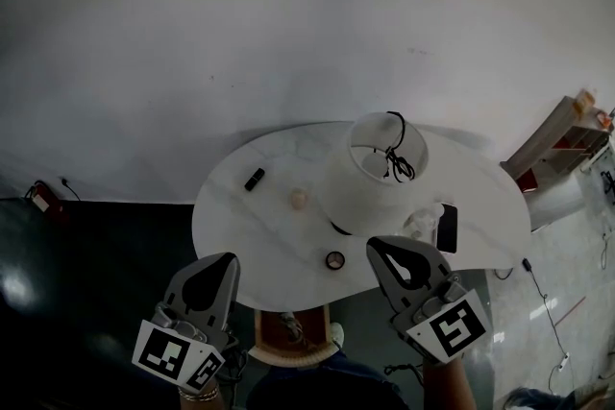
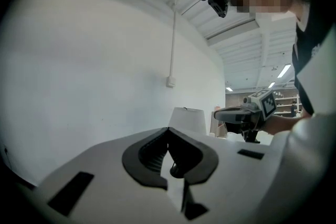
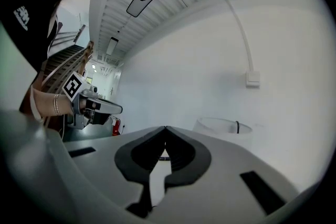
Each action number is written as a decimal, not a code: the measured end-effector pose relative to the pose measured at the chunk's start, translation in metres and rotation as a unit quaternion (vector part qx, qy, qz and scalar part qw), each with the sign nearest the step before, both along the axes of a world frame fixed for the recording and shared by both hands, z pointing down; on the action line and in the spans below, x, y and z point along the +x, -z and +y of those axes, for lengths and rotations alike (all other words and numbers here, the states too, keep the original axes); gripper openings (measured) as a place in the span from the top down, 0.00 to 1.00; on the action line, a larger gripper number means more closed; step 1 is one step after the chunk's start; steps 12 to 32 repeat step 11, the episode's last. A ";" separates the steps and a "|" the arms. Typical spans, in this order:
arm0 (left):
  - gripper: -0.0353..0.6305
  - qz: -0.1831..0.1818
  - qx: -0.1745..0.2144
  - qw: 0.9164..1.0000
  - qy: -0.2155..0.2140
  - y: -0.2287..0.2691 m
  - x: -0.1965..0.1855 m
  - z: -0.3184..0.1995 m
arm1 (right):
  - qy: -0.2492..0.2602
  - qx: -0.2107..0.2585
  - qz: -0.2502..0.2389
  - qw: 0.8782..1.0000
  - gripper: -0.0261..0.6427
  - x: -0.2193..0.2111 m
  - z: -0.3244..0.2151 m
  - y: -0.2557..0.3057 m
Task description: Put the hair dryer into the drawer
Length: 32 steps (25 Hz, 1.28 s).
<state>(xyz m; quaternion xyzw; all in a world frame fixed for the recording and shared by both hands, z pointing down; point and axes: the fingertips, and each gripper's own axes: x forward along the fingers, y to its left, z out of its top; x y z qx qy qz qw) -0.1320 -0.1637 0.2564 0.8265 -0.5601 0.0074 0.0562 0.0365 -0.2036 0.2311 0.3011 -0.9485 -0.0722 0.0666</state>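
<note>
The left tool (image 1: 228,259) and right tool (image 1: 374,246) are both clenched on nothing, level at the near edge of the round white table (image 1: 245,221). I cannot pick out the hair dryer for sure. A black cord (image 1: 396,158) trails into the white tub (image 1: 357,195) on the table.

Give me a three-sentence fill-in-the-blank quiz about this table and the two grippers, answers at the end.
The left gripper and right gripper both have their jaws ___, nothing between them.
The cord in the tall white container is ___.
In the head view, the small black block lies ___ of the beige lump.
Missing words: shut; black; left.
</note>
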 end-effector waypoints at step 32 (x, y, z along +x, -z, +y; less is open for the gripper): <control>0.92 0.015 -0.002 1.000 0.000 -0.001 -0.001 0.004 | 0.000 0.001 -0.006 1.000 0.93 0.001 0.004 0.001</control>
